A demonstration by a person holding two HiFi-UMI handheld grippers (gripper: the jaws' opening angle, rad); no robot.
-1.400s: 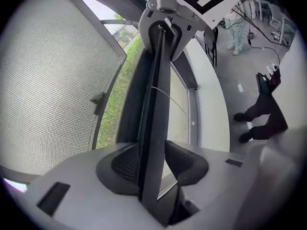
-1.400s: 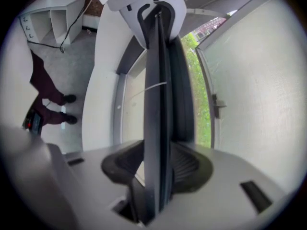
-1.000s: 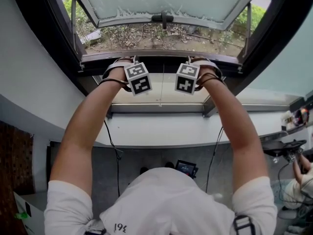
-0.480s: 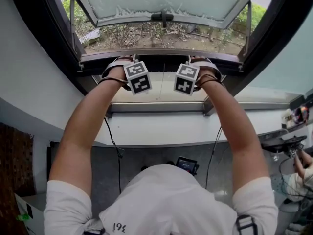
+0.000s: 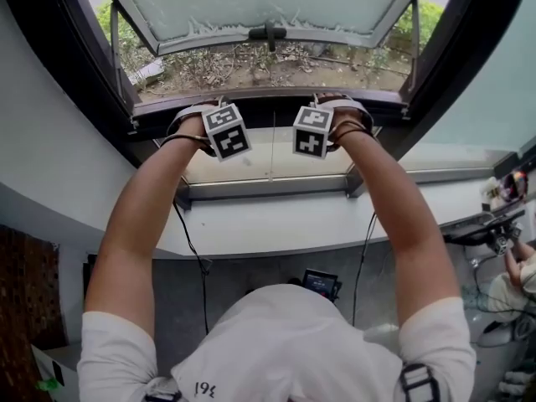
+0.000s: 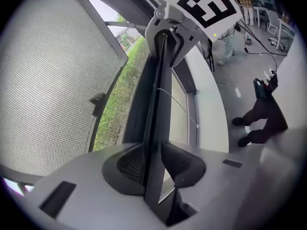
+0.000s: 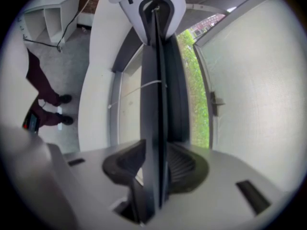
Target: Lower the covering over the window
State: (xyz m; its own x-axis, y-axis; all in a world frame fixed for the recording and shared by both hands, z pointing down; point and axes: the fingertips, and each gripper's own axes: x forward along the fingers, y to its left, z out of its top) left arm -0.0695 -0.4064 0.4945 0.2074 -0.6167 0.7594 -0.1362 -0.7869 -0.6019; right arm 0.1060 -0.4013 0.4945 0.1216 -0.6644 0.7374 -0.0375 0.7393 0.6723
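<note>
A dark rail (image 5: 268, 107), the covering's lower bar, runs across the window between my two hands. My left gripper (image 5: 209, 114) holds it left of centre and my right gripper (image 5: 328, 109) right of centre; marker cubes and hands hide the jaws in the head view. In the left gripper view the rail (image 6: 156, 104) passes between the closing jaws of the left gripper (image 6: 154, 164), pads against it, and runs on to the right gripper (image 6: 170, 23). In the right gripper view the rail (image 7: 152, 80) sits likewise in the closing right gripper (image 7: 154, 164).
A frosted window sash (image 5: 268, 2) with a dark handle (image 5: 268, 33) is swung outward above greenery. A thin cord (image 5: 271, 153) hangs before the lower pane. Below lie the white sill (image 5: 276, 216), cables, a small screen (image 5: 320, 285) on the floor, and another person (image 5: 519, 266) at the right.
Both grippers stay at the dark rail; they and the window frame sit slightly higher and further left in the head view than a second ago.
</note>
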